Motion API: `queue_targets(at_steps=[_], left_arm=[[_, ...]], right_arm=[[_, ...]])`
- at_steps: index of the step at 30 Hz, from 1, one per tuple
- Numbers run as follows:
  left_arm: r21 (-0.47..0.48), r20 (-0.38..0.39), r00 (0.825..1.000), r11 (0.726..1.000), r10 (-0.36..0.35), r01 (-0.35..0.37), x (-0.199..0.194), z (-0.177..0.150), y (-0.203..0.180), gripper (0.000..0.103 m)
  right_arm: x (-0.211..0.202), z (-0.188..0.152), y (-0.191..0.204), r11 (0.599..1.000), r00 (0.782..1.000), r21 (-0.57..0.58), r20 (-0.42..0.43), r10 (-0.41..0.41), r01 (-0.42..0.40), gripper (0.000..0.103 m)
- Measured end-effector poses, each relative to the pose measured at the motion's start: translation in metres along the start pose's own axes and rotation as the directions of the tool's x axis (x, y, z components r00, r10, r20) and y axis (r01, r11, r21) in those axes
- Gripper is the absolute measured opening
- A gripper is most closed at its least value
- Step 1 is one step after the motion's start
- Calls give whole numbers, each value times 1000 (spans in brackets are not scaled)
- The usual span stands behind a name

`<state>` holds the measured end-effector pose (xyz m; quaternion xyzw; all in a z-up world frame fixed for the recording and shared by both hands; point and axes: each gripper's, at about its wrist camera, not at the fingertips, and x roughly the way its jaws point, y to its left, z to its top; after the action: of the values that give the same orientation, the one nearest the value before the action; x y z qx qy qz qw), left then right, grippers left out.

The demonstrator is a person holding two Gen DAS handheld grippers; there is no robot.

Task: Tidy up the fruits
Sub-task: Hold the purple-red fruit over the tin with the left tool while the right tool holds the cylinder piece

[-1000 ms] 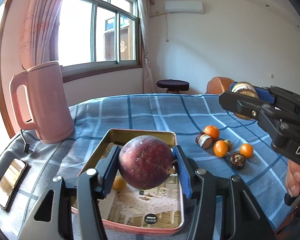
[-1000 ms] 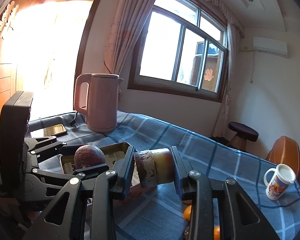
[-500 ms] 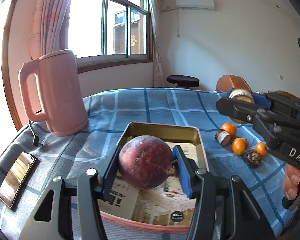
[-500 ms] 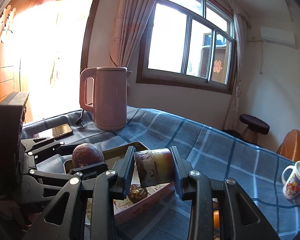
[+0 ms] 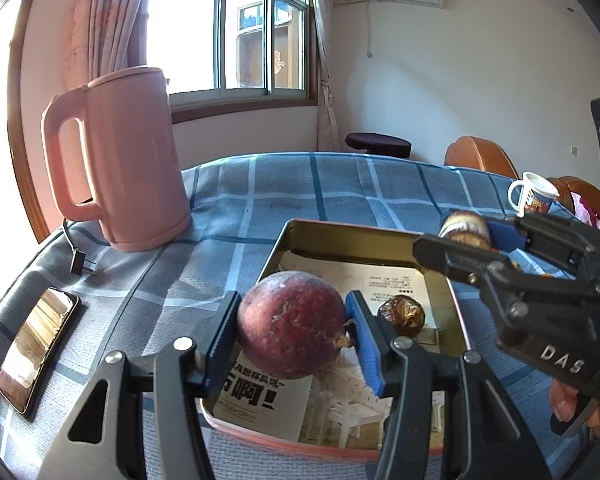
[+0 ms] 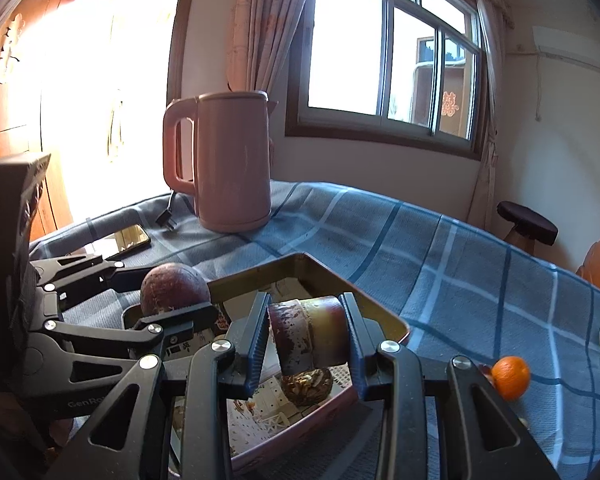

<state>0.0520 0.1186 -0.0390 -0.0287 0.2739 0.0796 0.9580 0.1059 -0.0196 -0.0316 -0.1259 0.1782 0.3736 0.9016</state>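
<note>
A: What did the left hand-held gripper (image 5: 292,332) hold?

B: A whole dark-red fruit (image 5: 290,322), pinched between its blue pads at lower centre of the frame, tilted down over the near end of the metal tray (image 5: 356,236).

A: And the right hand-held gripper (image 6: 306,334)?

B: It was clamped on a cut fruit half (image 6: 308,334), angled down above the tray's middle. Another half (image 5: 402,314) lay inside the tray.

A: Anything else on the desk (image 5: 260,200)?

B: A pink kettle (image 5: 128,156) at upper left, a phone (image 5: 36,354) at lower left.
</note>
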Motion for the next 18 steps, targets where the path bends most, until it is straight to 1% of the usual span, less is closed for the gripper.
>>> queue_targets(at_steps=[18], left_arm=[[-2, -45, 999, 1000, -12, 11, 9, -1, 4, 55]], right_arm=[[21, -13, 8, 1000, 998, 0, -63, -4, 4, 36]])
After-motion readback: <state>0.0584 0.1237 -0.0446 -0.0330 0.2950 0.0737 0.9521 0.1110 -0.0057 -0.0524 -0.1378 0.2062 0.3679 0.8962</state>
